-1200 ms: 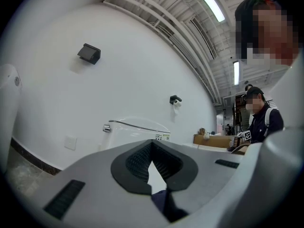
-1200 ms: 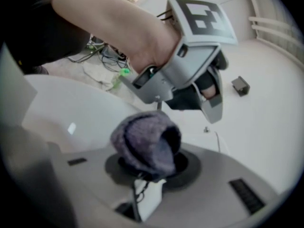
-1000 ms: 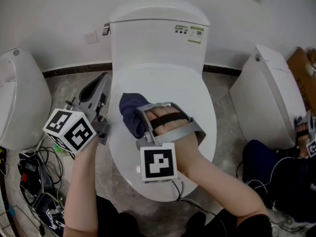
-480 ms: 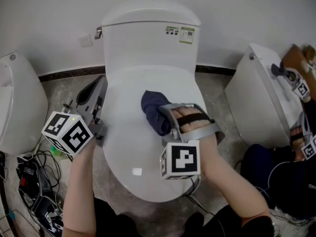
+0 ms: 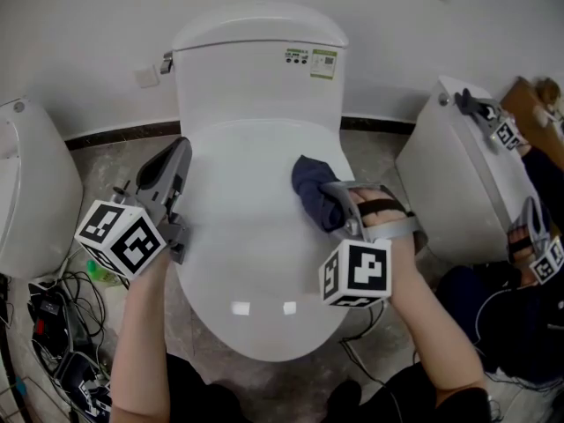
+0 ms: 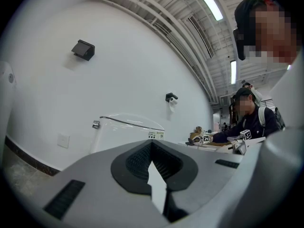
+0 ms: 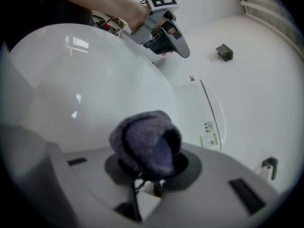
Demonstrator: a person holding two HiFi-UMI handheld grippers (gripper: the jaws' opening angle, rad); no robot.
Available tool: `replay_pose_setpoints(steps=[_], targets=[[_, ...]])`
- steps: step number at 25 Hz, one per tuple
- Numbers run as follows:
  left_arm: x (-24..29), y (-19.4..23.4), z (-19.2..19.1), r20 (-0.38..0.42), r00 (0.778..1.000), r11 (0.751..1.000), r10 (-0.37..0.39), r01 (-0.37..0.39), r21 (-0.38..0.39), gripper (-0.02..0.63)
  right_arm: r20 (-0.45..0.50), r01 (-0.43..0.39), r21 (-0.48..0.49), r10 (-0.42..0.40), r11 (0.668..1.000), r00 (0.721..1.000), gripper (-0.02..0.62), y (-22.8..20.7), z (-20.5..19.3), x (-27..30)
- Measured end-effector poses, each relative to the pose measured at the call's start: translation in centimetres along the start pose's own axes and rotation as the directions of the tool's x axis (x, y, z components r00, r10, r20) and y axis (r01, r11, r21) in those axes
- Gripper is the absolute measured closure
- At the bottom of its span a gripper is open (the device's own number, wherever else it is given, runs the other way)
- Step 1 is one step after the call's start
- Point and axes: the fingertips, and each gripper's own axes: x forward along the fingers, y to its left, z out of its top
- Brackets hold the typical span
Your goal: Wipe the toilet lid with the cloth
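The right gripper (image 5: 337,208) has its jaws pinched on the cloth (image 5: 312,186), a dark blue wad that bulges out in front of them in the right gripper view (image 7: 147,145). In the head view the wad appears to rest on the toilet lid (image 5: 247,236), on its right side and nearer the tank (image 5: 256,69) than the person.

The left gripper (image 5: 174,159) hangs just beside the lid's left edge, off the surface. Its jaws are pressed together with nothing between them, as the left gripper view shows.

The lid's long axis runs from the tank toward the person. From where the cloth sits, most of the white surface lies to the left and toward the person, so the next stroke would probably sweep leftward across the lid or pull back along that axis. The right hand is the working one, being on the lid already. The left is nearer the left edge but holds no cloth, so it can do little beyond steadying.
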Motion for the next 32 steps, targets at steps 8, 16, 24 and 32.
replay_pose_setpoints(steps=[8,16,24,32], targets=[[0.4,-0.6,0.0,0.002,1.0,1.0,-0.01,0.01,0.003,0.597,-0.036,-0.005,0.037,0.007,0.999,0.999,0.499,-0.1,-3.4,0.0],[0.1,-0.9,0.1,-0.004,1.0,1.0,-0.016,0.016,0.006,0.597,-0.057,-0.009,0.05,0.011,0.999,0.998,0.499,0.2,-5.1,-0.3],[0.0,-1.0,0.2,0.0,1.0,1.0,-0.019,0.019,0.006,0.597,-0.08,-0.01,0.061,0.015,0.998,0.997,0.499,0.3,-6.7,-0.3],[-0.7,-0.7,1.1,0.013,1.0,1.0,-0.01,0.01,0.01,0.597,-0.104,0.022,0.07,-0.015,0.997,0.995,0.499,-0.9,-7.0,-1.2]])
